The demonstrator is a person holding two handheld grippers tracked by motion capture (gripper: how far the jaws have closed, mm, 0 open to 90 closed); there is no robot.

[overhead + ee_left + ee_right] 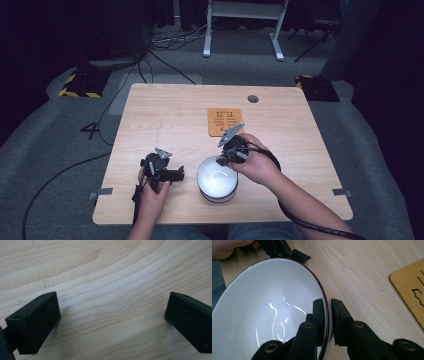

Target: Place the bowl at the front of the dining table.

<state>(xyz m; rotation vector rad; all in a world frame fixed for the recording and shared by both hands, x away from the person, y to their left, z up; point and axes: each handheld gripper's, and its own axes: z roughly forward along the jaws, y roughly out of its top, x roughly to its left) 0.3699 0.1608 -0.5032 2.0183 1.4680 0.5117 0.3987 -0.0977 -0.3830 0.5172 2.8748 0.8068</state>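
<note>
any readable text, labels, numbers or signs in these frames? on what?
Nothing reads clearly.
Orange wooden board: dark engraved marks, too small and blurred in the high view; in the right gripper view just a cut-off line shape.
White bowl, wooden table, grippers: no print seen.
Yellow-black hazard stripes on the floor base: a pattern, no words.

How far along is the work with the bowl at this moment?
Done: the right gripper has clamped the bowl rim, one jaw inside, one outside. In hand: the bowl, which sits on the table. The left gripper is open over bare wood. Left: lifting and moving it, perhaps to the mat.
</note>
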